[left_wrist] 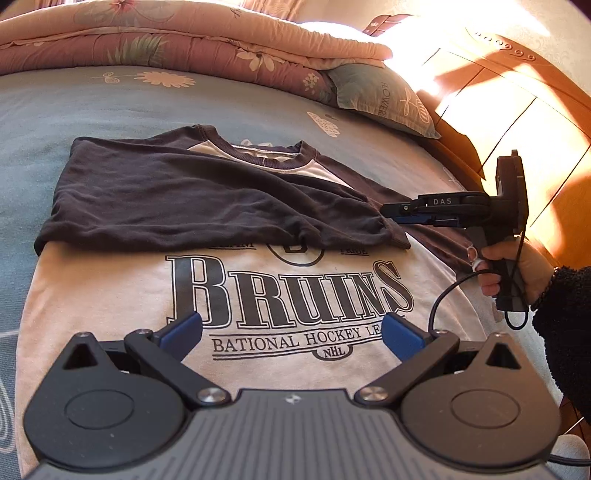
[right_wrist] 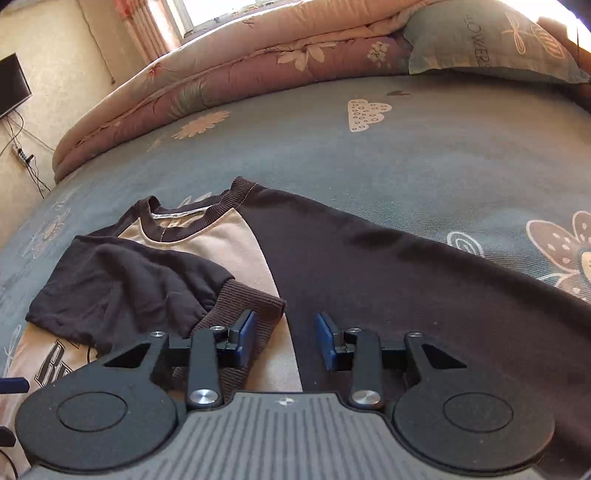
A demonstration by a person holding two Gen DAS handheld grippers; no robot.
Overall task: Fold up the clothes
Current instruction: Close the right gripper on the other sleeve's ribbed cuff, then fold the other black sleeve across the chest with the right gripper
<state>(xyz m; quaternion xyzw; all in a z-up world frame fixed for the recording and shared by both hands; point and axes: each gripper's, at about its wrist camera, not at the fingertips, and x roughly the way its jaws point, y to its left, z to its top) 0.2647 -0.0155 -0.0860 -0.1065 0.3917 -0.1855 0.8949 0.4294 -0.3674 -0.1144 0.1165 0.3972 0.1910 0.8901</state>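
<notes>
Right gripper [right_wrist: 284, 339] part-open above sweatshirt [right_wrist: 369, 266]; folded sleeve's ribbed cuff [right_wrist: 240, 299] beside left finger; blue bedsheet [right_wrist: 406, 155] beyond.

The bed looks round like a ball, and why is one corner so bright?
Left wrist view: the fisheye lens bends the blue-grey flowered bedsheet; sunlight glares white on the orange wooden headboard. Right wrist view: same bulge, and the bright window washes out.

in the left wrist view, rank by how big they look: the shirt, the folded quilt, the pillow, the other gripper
1. shirt, nearest the camera, which inflates it
2. folded quilt, farther off and cut by the frame, so likely bigger in reality
3. pillow and right gripper: look alike, not ranked
</notes>
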